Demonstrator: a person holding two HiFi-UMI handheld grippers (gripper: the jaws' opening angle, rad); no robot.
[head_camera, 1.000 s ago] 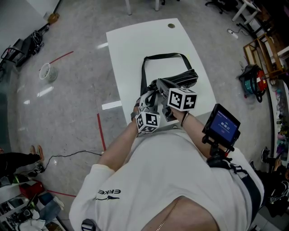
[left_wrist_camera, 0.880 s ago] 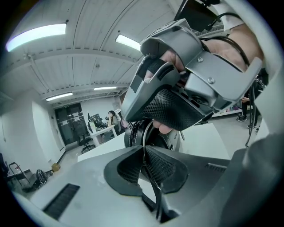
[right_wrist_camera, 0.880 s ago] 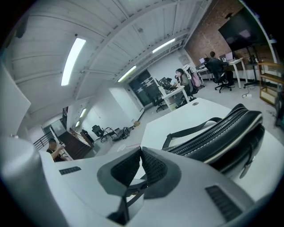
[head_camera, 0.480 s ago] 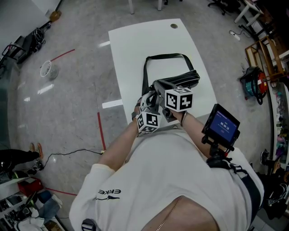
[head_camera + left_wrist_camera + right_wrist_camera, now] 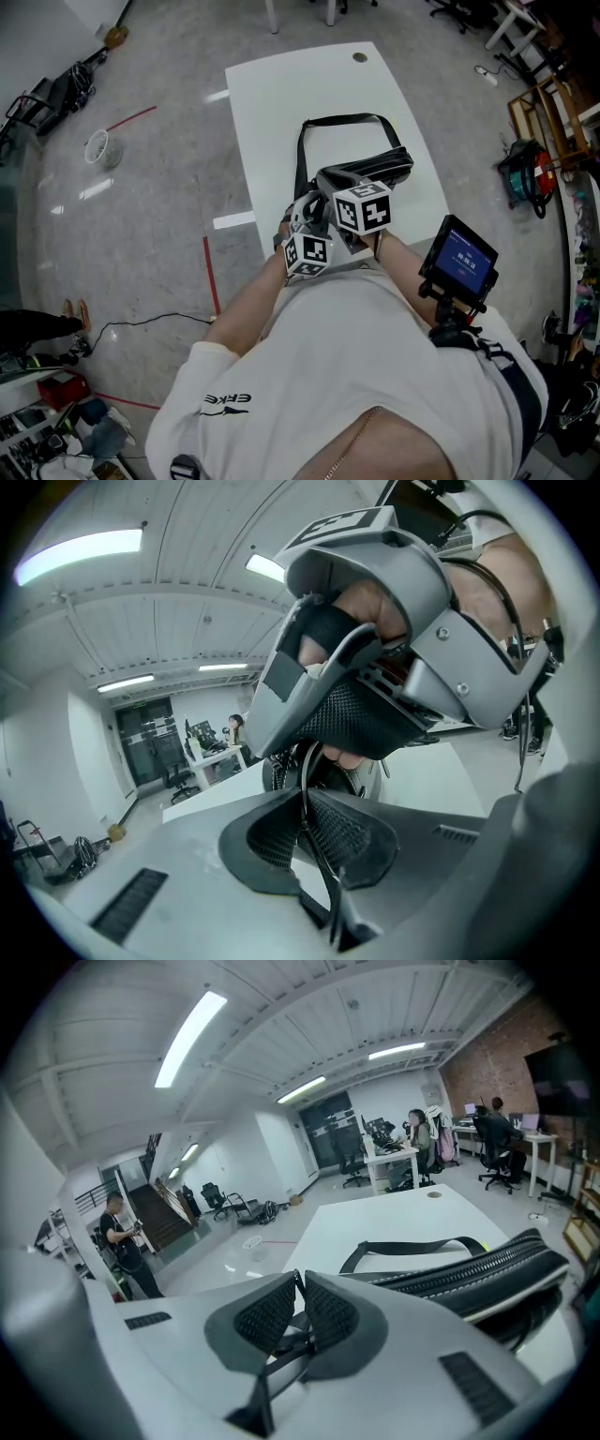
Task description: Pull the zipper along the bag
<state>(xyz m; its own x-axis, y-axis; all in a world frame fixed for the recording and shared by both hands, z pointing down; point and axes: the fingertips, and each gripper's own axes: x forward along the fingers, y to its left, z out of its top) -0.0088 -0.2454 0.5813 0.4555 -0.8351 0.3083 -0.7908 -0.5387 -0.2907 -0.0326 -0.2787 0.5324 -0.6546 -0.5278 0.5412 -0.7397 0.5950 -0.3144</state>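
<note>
A black bag [image 5: 373, 169] lies on the white table [image 5: 281, 89], its strap [image 5: 339, 119] looped toward the far side. Both grippers meet at the bag's near left end. My left gripper [image 5: 311, 202] is shut on a thin black strip [image 5: 306, 761] that runs up toward the right gripper's body [image 5: 394, 621], which fills the left gripper view. My right gripper [image 5: 328, 183] is shut, pads [image 5: 330, 1314] touching at the tips; nothing shows between them. In the right gripper view the bag's zipper teeth [image 5: 483, 1269] run off to the right, with the strap [image 5: 412, 1245] behind.
A small screen [image 5: 459, 260] is mounted by the person's right arm. The table has a round hole [image 5: 361, 56] at its far end. On the floor to the left are red tape [image 5: 211, 274], a white bucket [image 5: 97, 147] and a cable. People sit at distant desks [image 5: 417, 1143].
The right gripper's marker cube has shifted a little left, closer to the left gripper. The left gripper and the bag have stayed where they were.
</note>
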